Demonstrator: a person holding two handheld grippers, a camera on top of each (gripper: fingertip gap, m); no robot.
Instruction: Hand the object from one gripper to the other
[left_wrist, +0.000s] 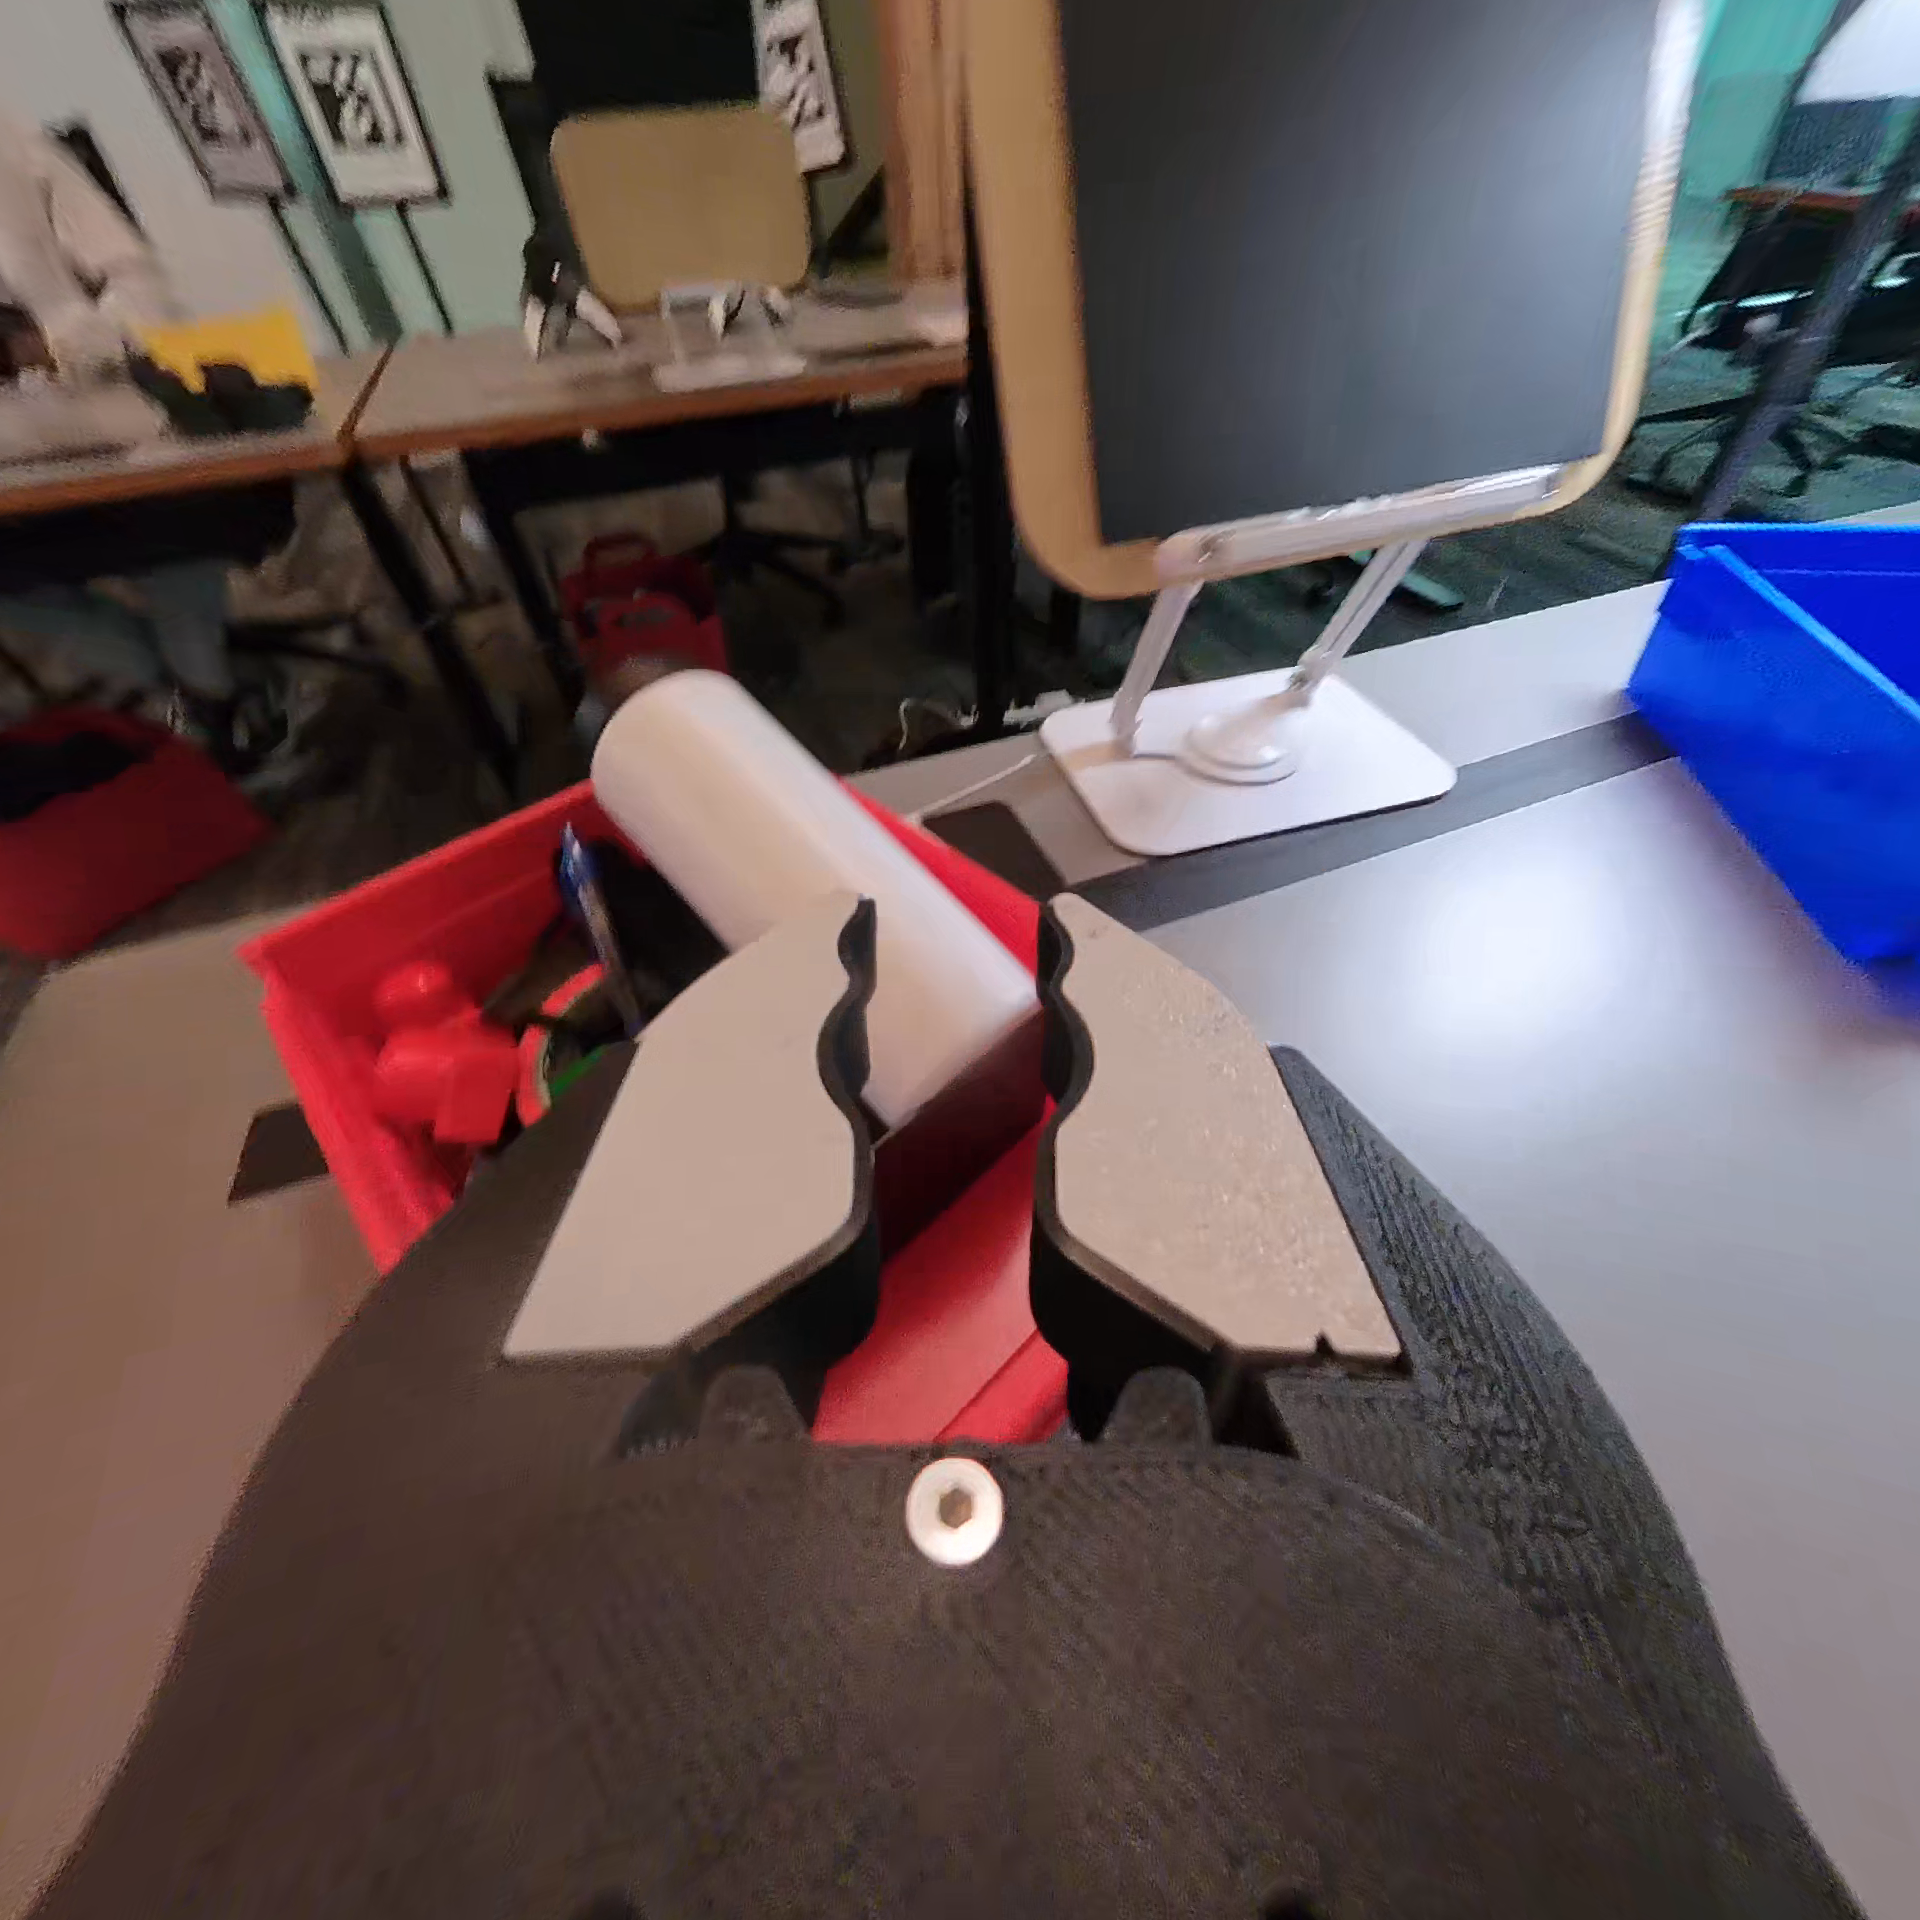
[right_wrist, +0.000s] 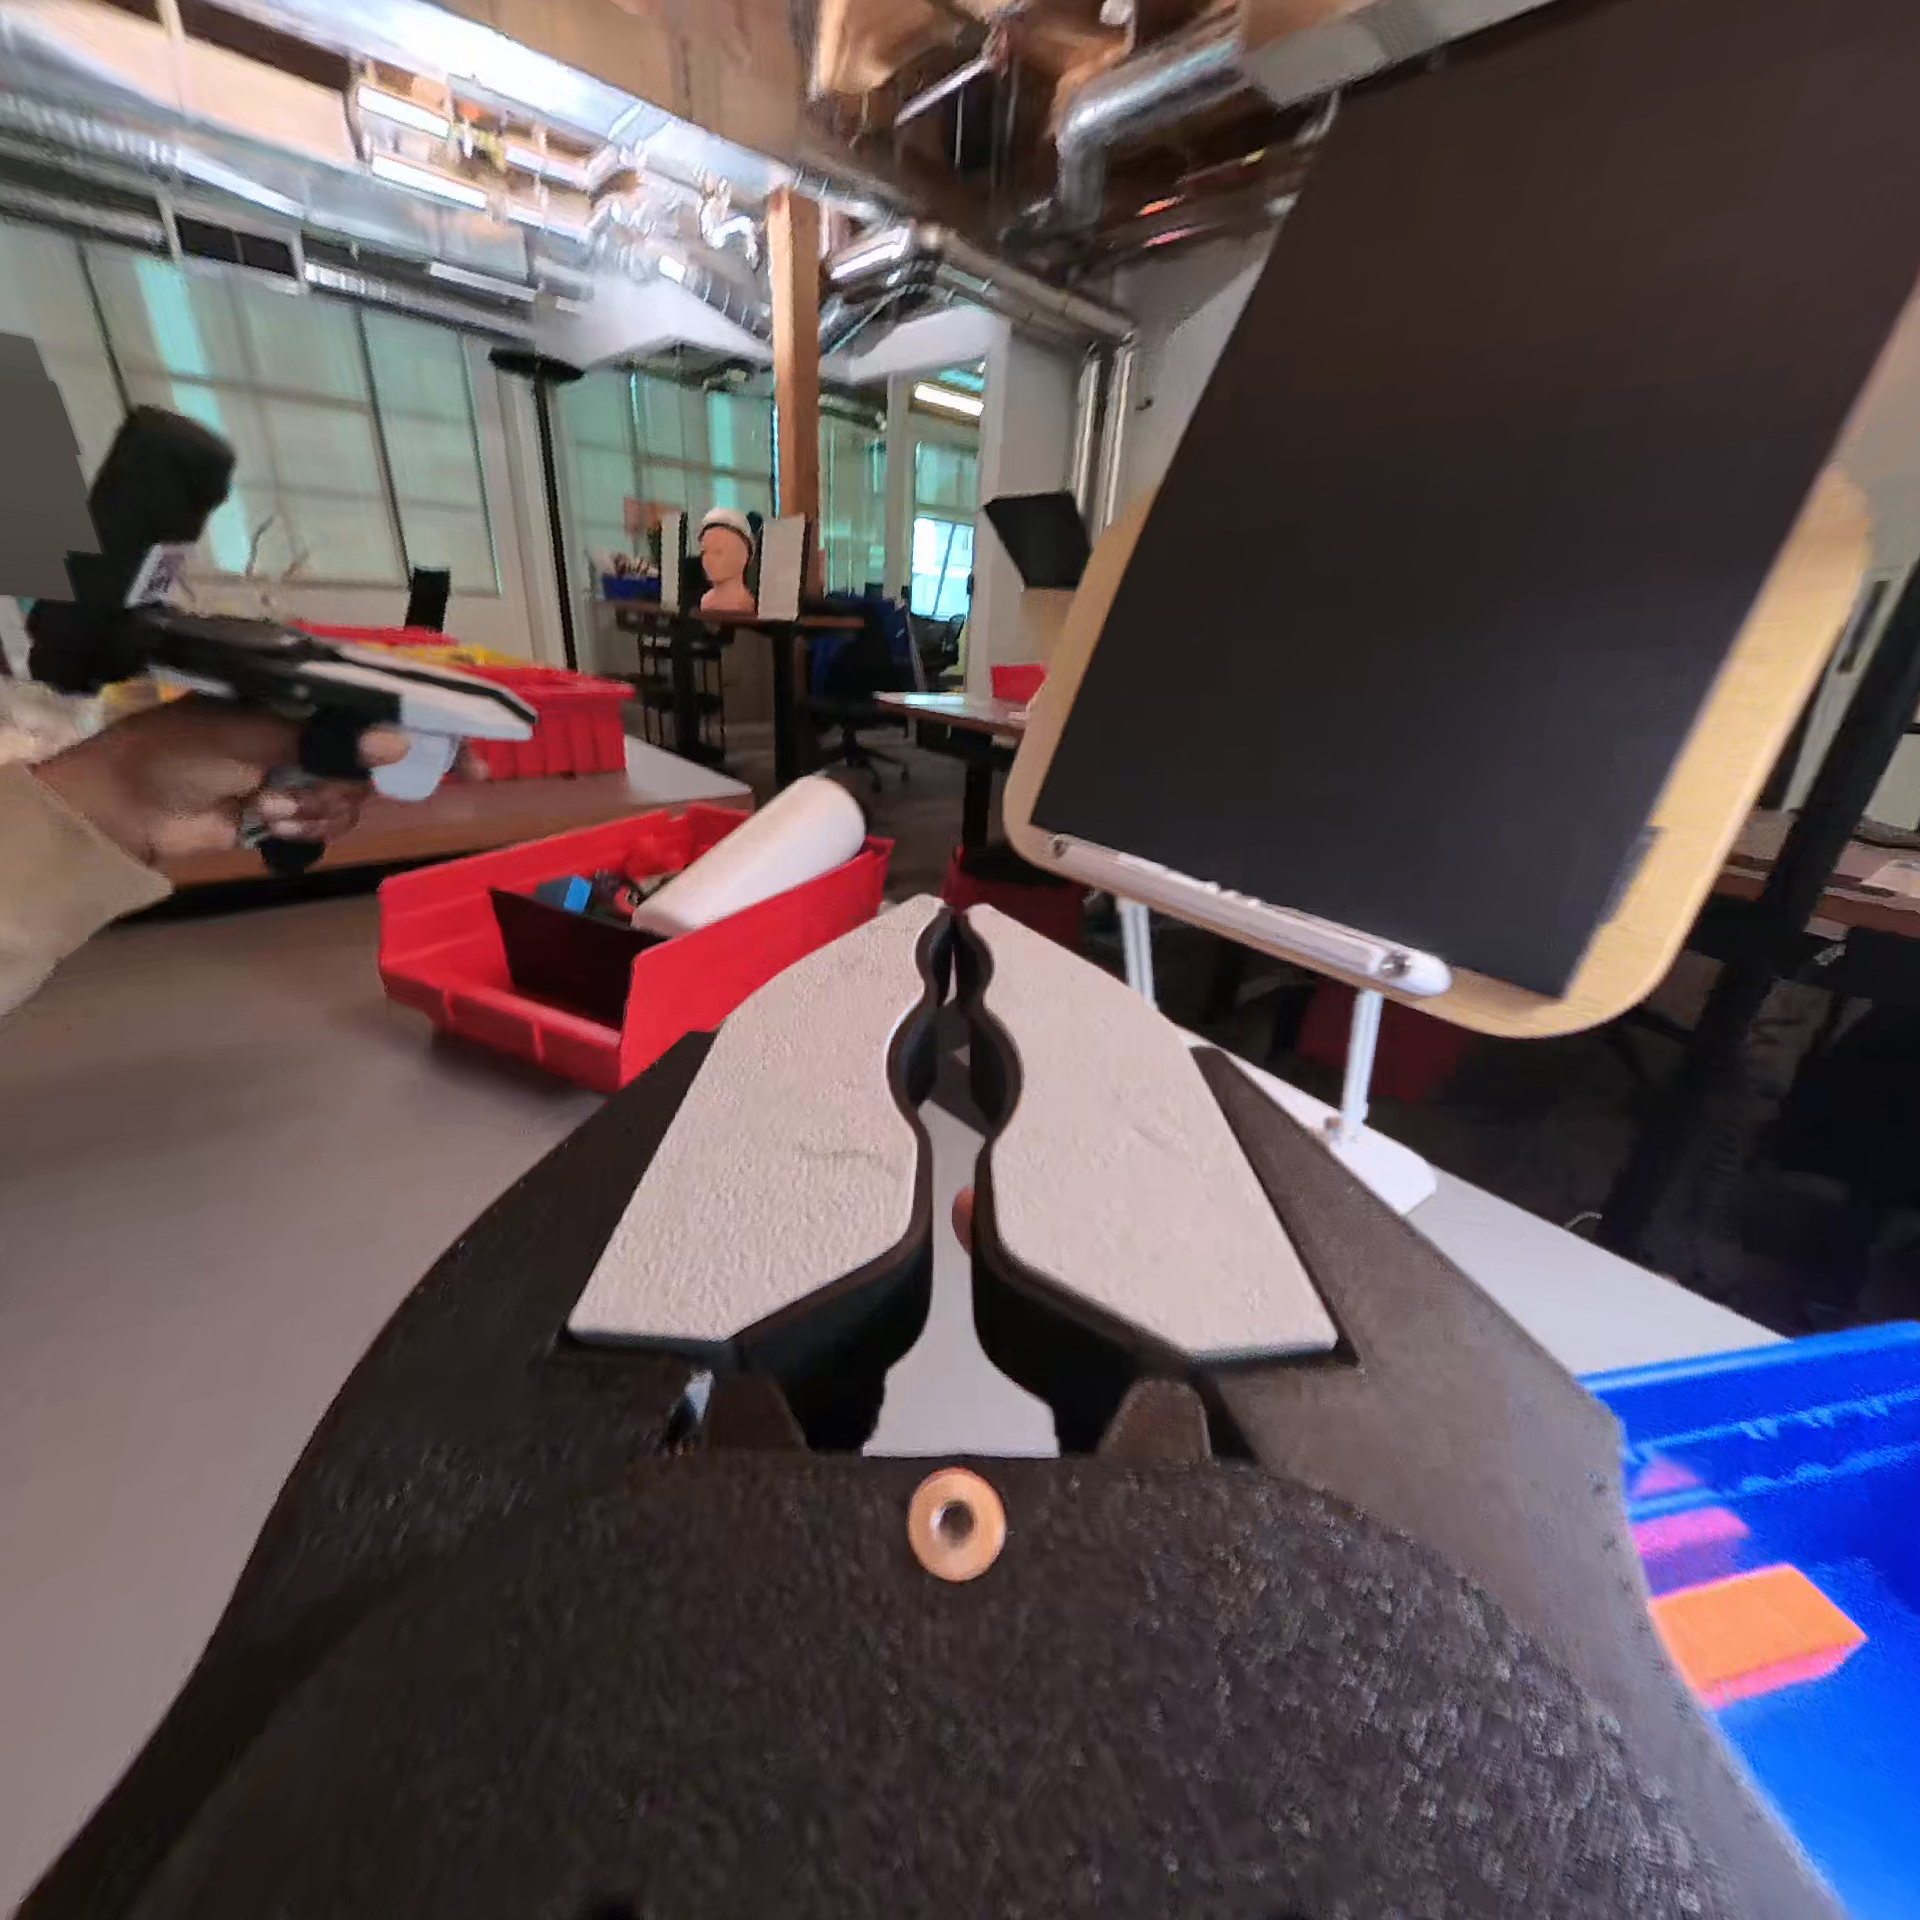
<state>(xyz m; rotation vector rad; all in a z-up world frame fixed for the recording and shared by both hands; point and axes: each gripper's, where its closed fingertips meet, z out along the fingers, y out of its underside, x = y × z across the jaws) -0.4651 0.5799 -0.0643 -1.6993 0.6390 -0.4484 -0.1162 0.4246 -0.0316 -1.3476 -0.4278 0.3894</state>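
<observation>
A red bin (left_wrist: 343, 997) on the grey table holds a white cylinder (left_wrist: 769, 831) that leans on its far rim, a red toy figure (left_wrist: 426, 1049), a blue item and a roll of tape. My left gripper (left_wrist: 956, 920) is open and empty, held just above the bin's near side with the cylinder's lower end showing between its fingers. My right gripper (right_wrist: 951, 925) is shut and empty, held over the table to the right of the red bin (right_wrist: 520, 987). In the right wrist view the cylinder (right_wrist: 748, 862) shows too, and the left gripper (right_wrist: 509, 712), held in a hand, is at the far left.
A dark screen on a white stand (left_wrist: 1351, 260) rises at the table's far edge, close to my right gripper (right_wrist: 1455, 571). A blue bin (left_wrist: 1787, 707) stands at the right; it holds orange and pink pieces (right_wrist: 1756, 1631). Other desks and red bins stand behind. The tips of one gripper are about 40 centimeters away from the tips of the other.
</observation>
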